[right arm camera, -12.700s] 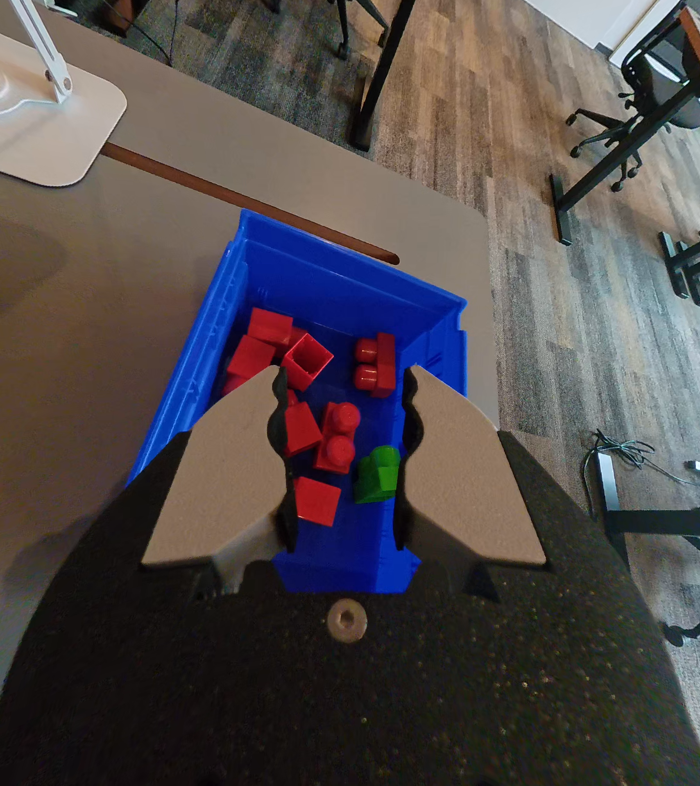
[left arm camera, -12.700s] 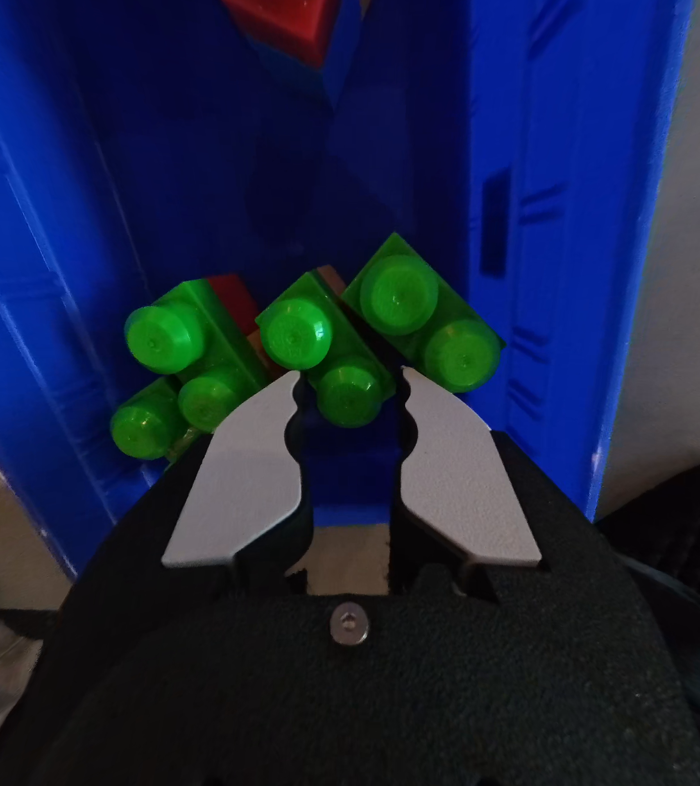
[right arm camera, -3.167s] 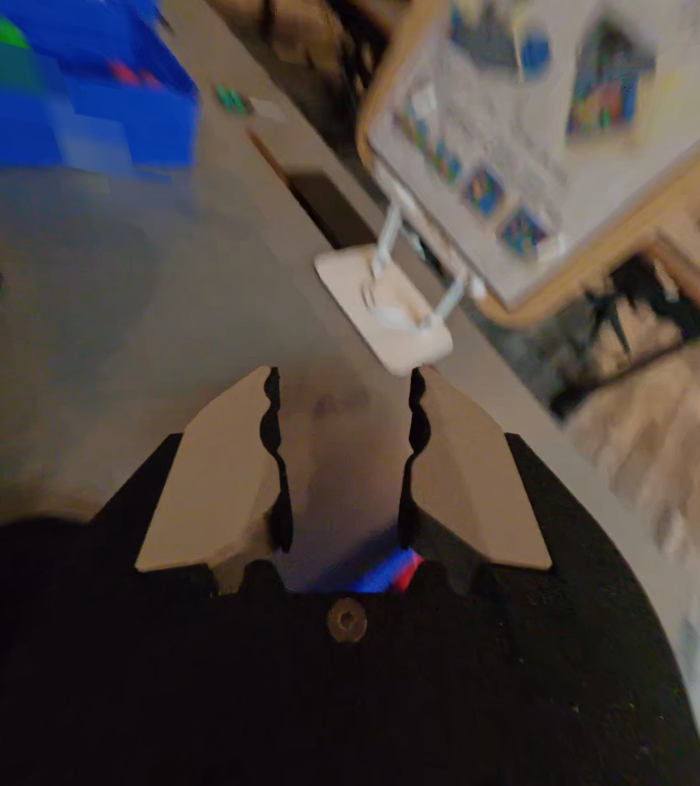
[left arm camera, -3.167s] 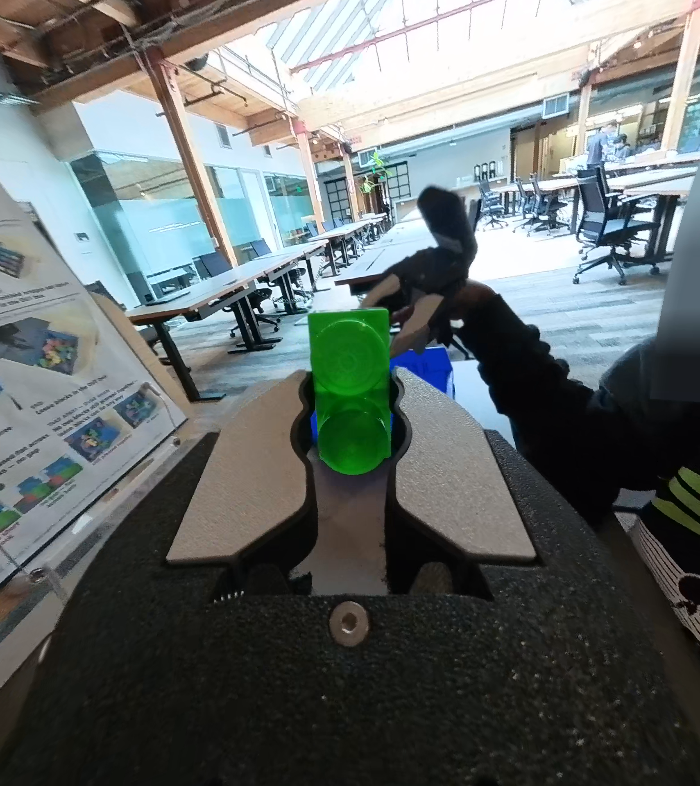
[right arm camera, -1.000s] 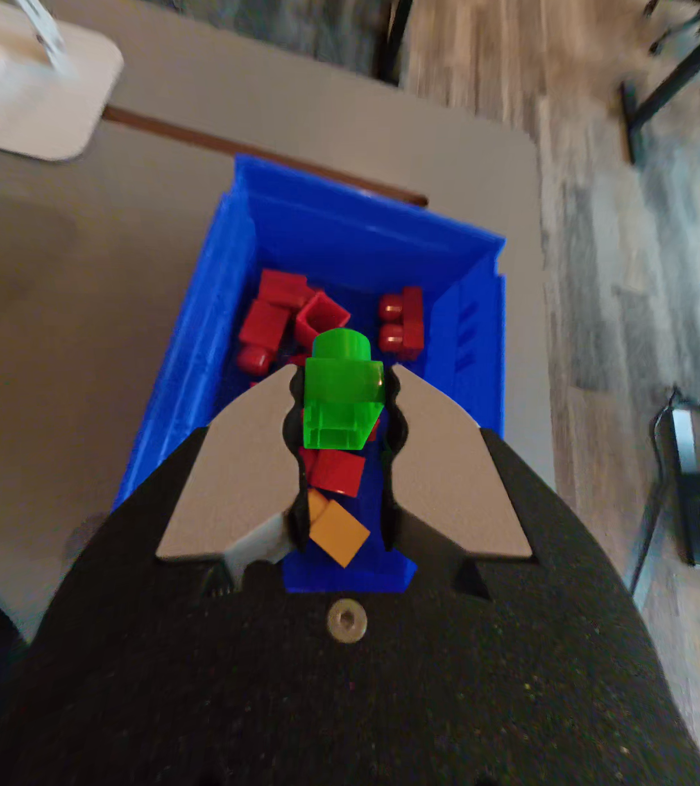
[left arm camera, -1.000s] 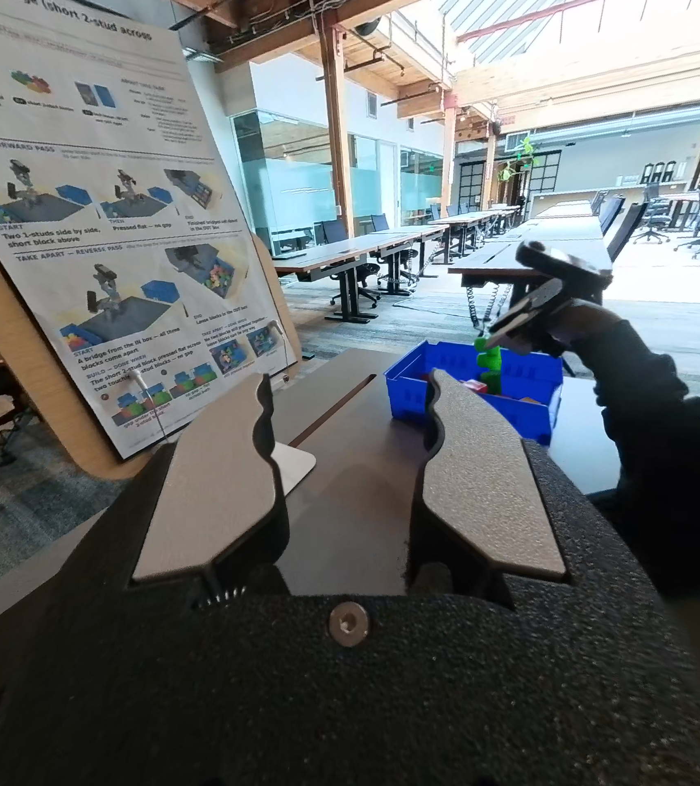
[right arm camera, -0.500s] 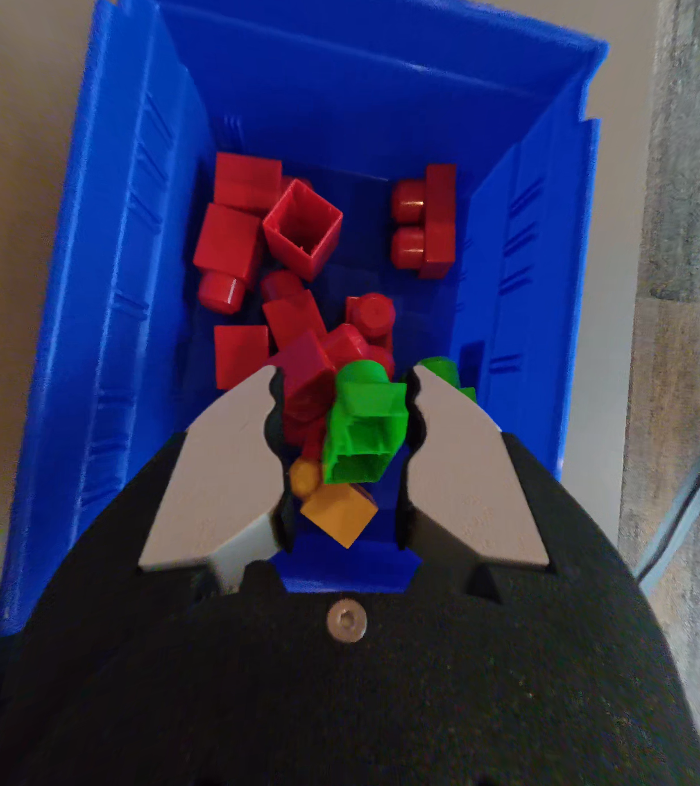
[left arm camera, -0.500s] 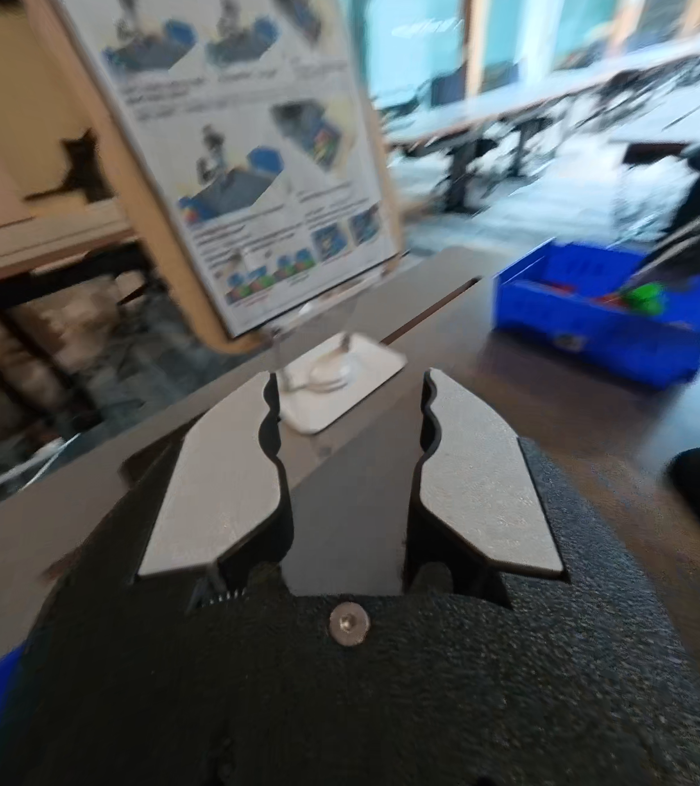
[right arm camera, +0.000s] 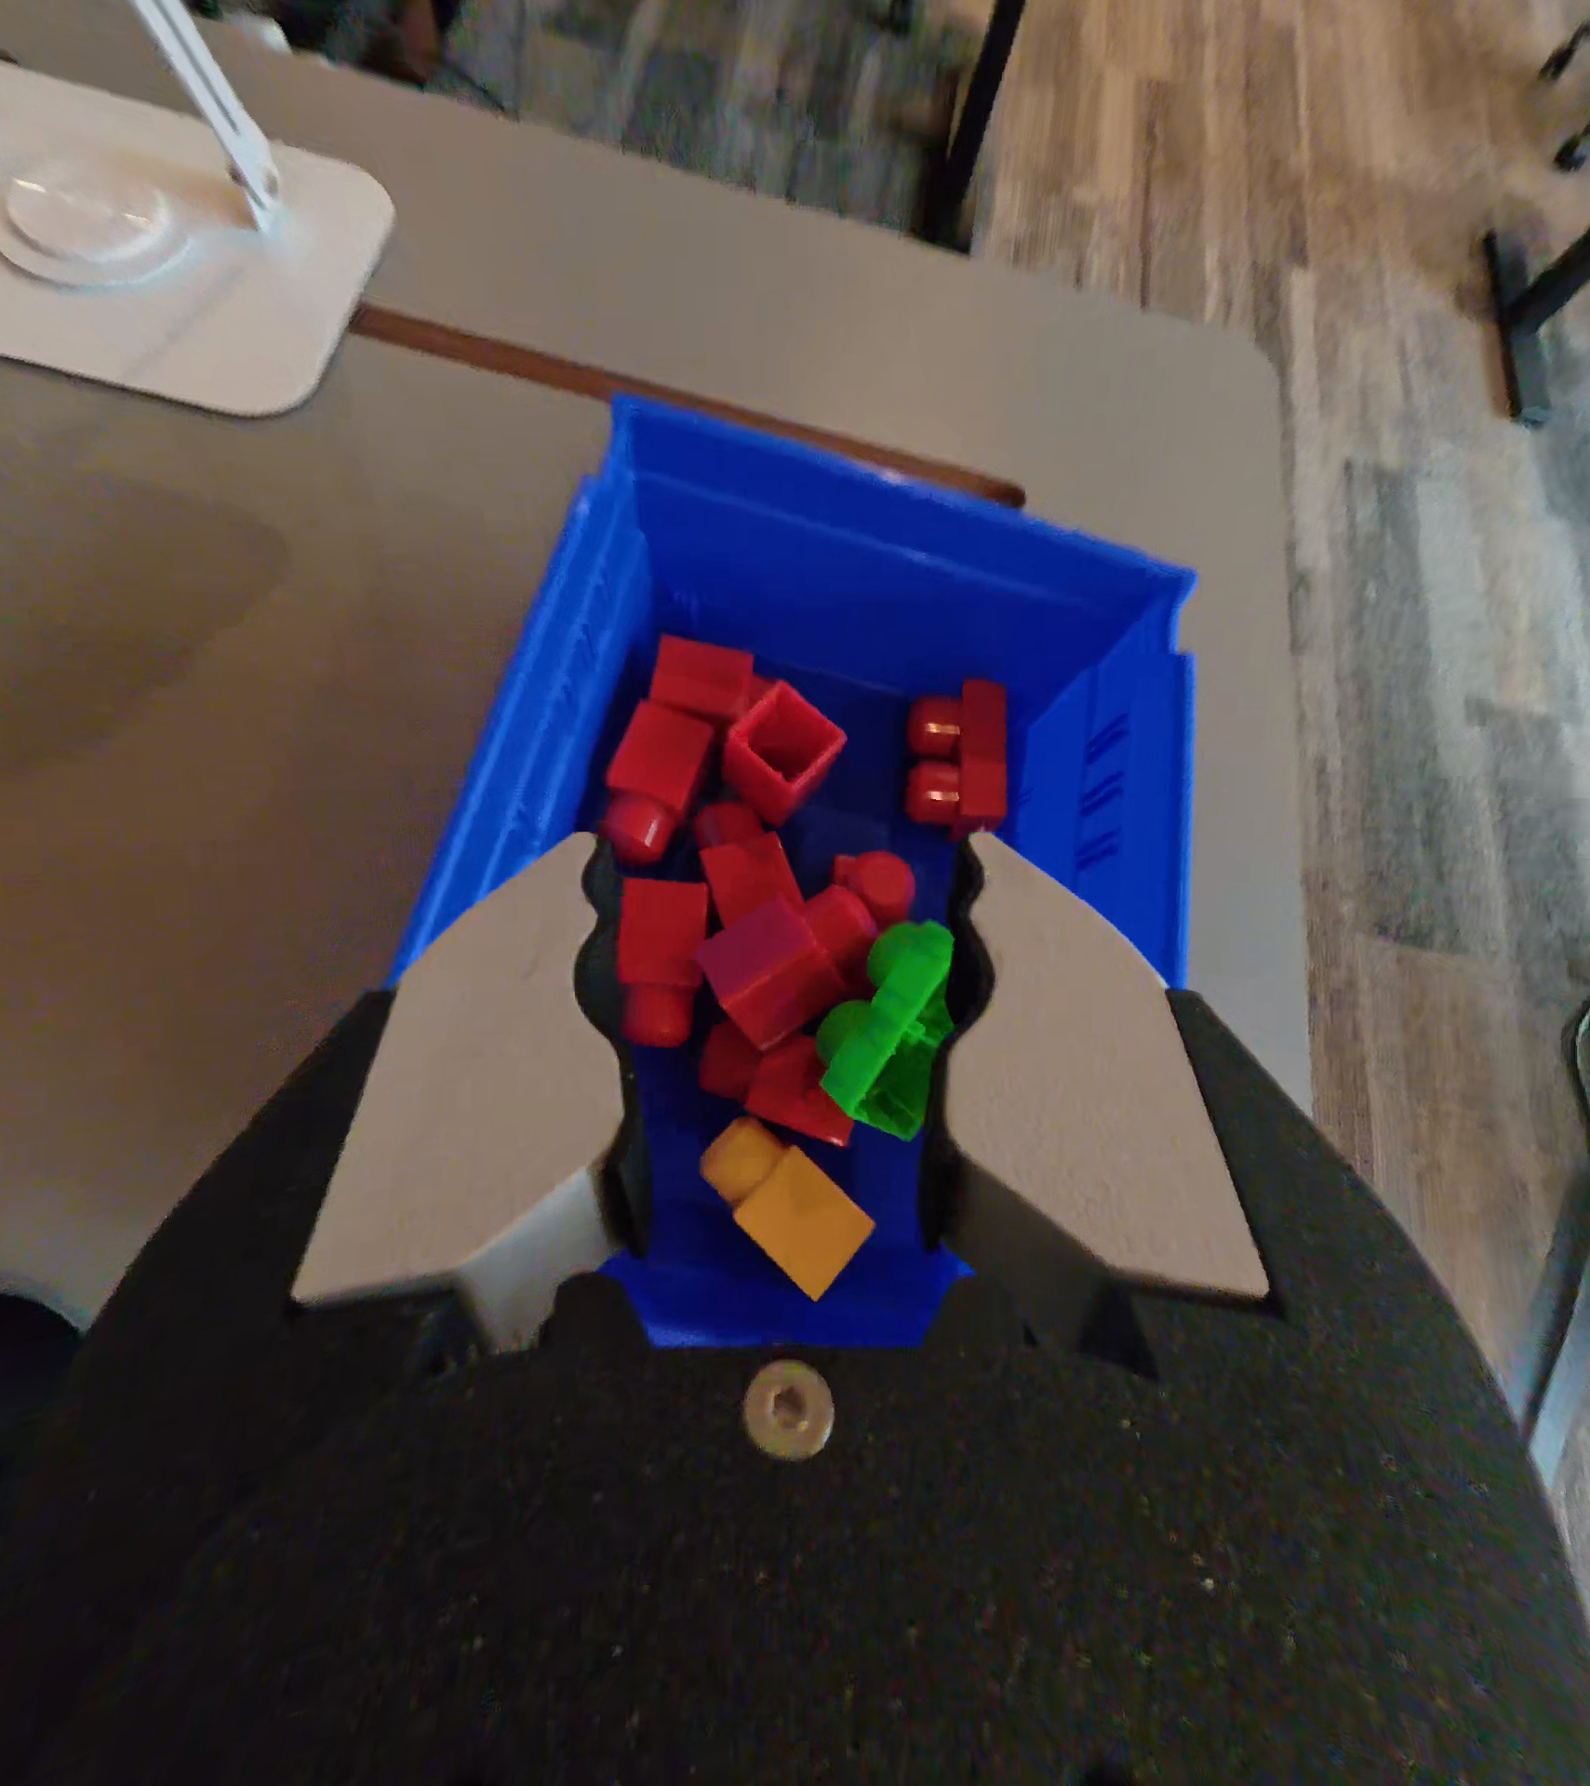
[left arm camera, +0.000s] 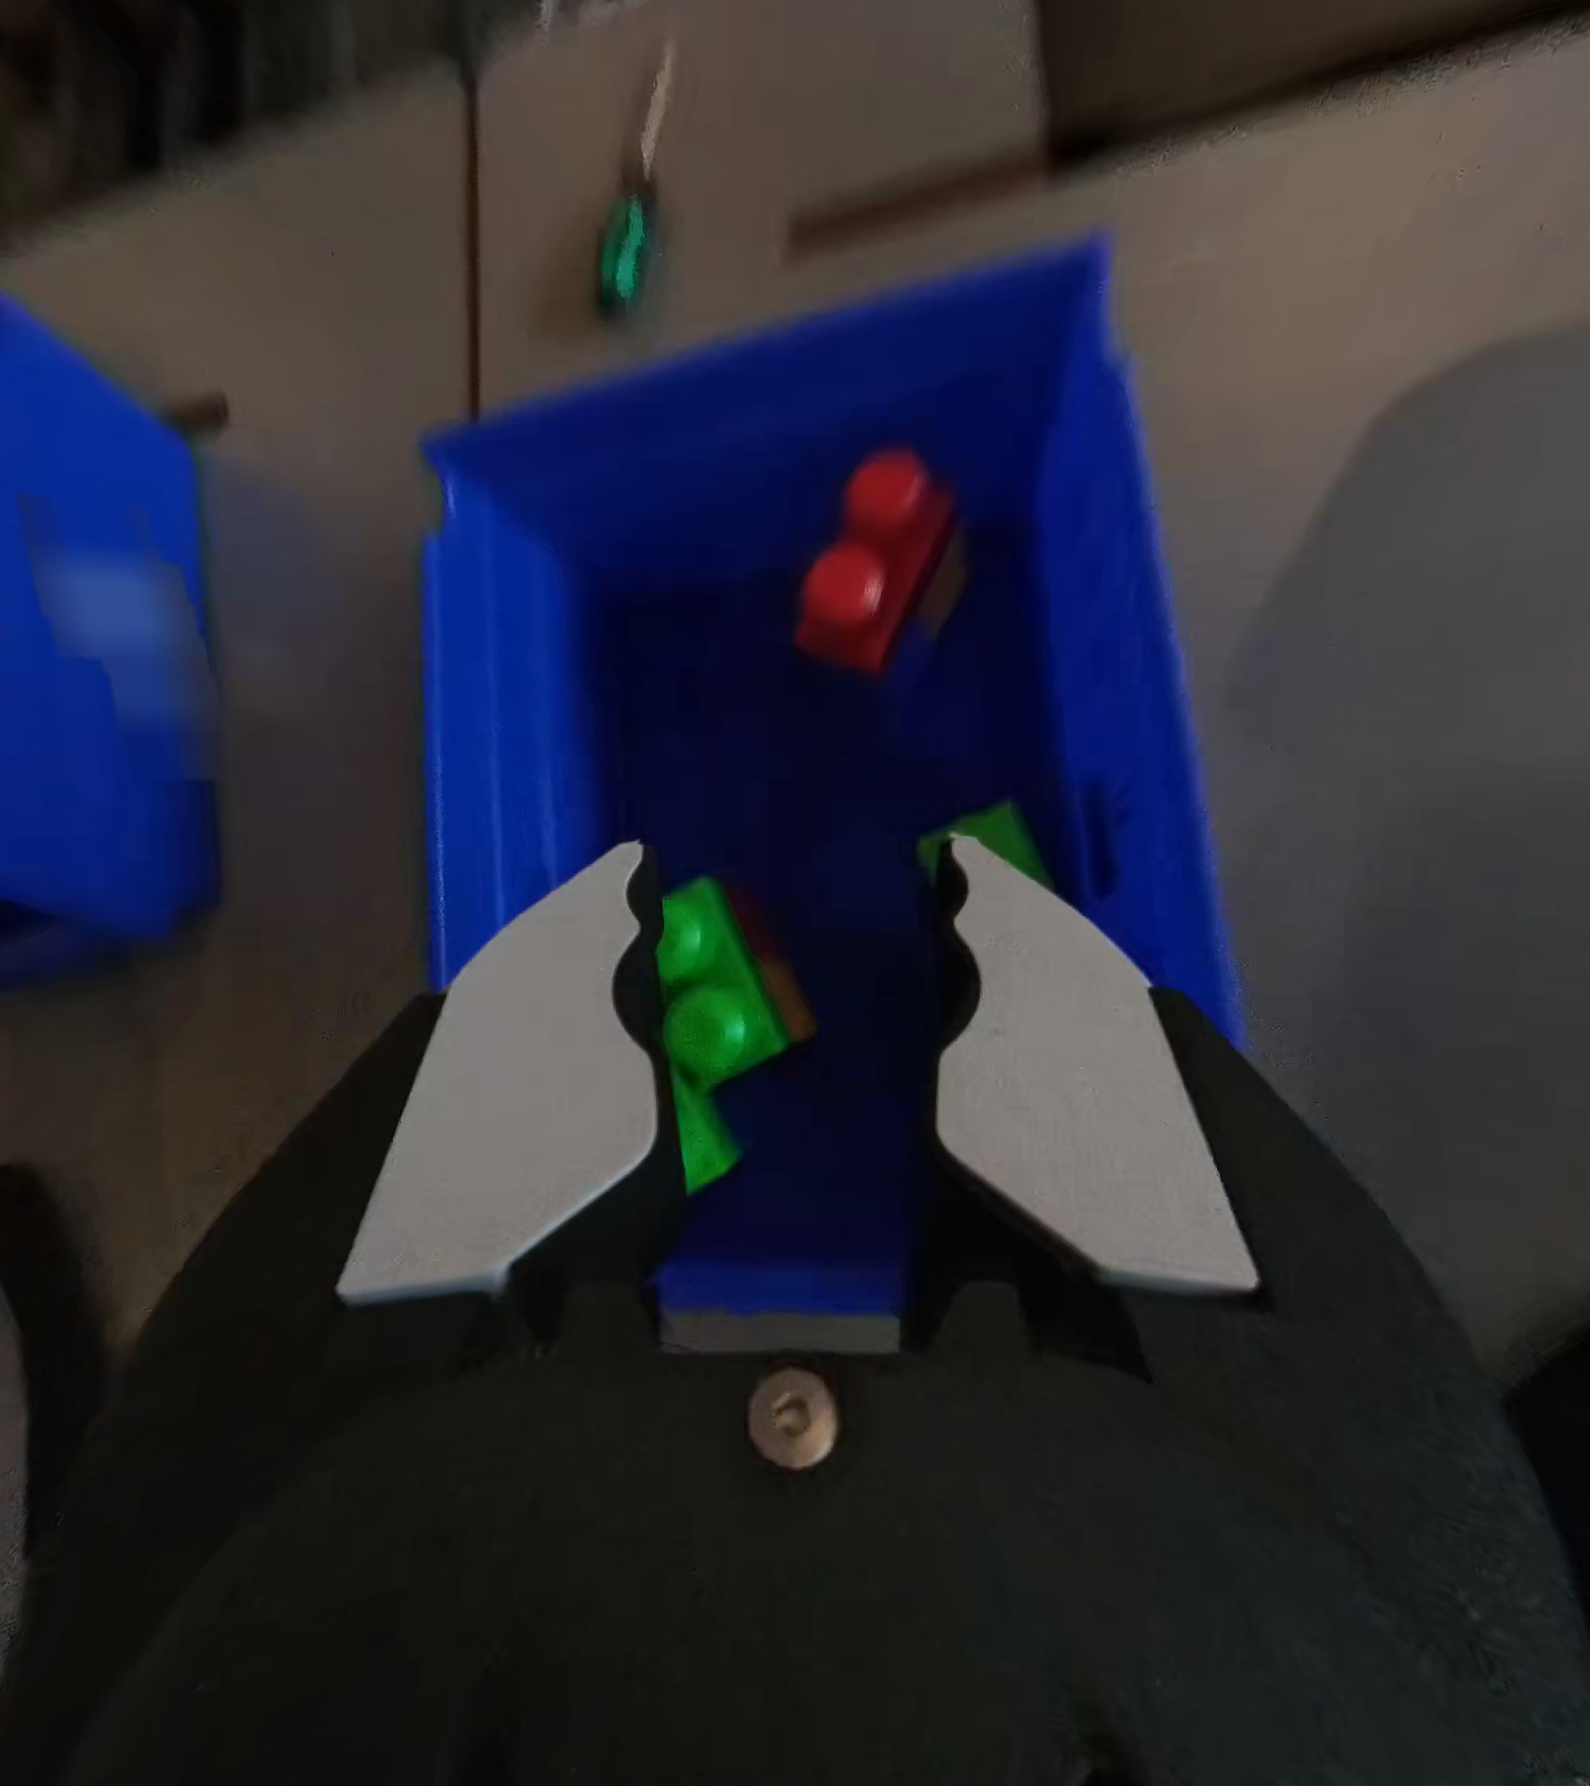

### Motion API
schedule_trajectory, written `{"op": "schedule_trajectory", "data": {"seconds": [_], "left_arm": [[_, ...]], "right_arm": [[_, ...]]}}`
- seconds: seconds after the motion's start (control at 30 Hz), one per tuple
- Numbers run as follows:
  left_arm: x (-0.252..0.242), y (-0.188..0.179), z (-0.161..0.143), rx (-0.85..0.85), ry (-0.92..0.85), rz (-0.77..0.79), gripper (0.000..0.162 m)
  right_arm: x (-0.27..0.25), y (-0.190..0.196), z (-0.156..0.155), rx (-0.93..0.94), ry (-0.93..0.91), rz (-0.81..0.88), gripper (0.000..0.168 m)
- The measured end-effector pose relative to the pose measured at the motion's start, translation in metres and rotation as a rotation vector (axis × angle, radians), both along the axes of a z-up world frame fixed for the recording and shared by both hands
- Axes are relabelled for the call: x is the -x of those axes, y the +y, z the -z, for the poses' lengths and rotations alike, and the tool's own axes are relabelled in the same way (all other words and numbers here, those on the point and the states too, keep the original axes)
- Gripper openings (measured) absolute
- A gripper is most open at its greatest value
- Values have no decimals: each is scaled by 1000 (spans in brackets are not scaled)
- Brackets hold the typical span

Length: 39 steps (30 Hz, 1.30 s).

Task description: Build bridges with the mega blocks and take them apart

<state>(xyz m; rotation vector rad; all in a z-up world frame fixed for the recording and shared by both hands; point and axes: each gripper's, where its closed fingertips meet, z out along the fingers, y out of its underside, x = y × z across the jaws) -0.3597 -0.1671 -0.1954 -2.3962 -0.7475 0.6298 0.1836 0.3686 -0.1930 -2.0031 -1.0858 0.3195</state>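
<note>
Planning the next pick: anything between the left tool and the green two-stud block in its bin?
Nothing visible. The left tool is open above the bin, and the green block lies uncovered beside its left finger.

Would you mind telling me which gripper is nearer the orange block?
Right. The right gripper hangs open directly above the orange block in its bin; the left gripper is over another bin.

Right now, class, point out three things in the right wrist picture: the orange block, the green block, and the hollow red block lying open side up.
orange block [right arm camera: 800, 1225]: right wrist view, on its flat square face.
green block [right arm camera: 887, 1034]: right wrist view, on its body between the studs.
hollow red block [right arm camera: 783, 749]: right wrist view, in its open cavity.
</note>
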Motion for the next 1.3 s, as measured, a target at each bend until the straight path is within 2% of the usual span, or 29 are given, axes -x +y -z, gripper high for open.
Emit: {"op": "schedule_trajectory", "data": {"seconds": [0.17,0.5,0.6,0.77,0.9,1.0,1.2,1.3], "left_arm": [[19,-39,59,256,-231,-48,60],[37,-64,114,469,-400,-107,50],[39,-67,120,504,-380,-112,49],[41,-57,112,451,-336,-74,44],[40,-47,83,343,-286,-24,43],[36,-27,43,187,-195,66,43],[-25,59,-78,-348,-29,490,43],[-68,94,-133,-546,6,679,42]], "right_arm": [[17,-13,-21,-68,59,-92,63],[5,-14,-32,-110,99,-71,61],[1,-12,-33,-109,108,-54,59],[6,-14,-32,-109,83,-75,59],[23,-25,-40,-130,105,-150,59],[46,-43,-53,-147,175,-266,57],[104,-92,-89,-174,295,-526,57],[139,-123,-127,-185,414,-662,61]]}}
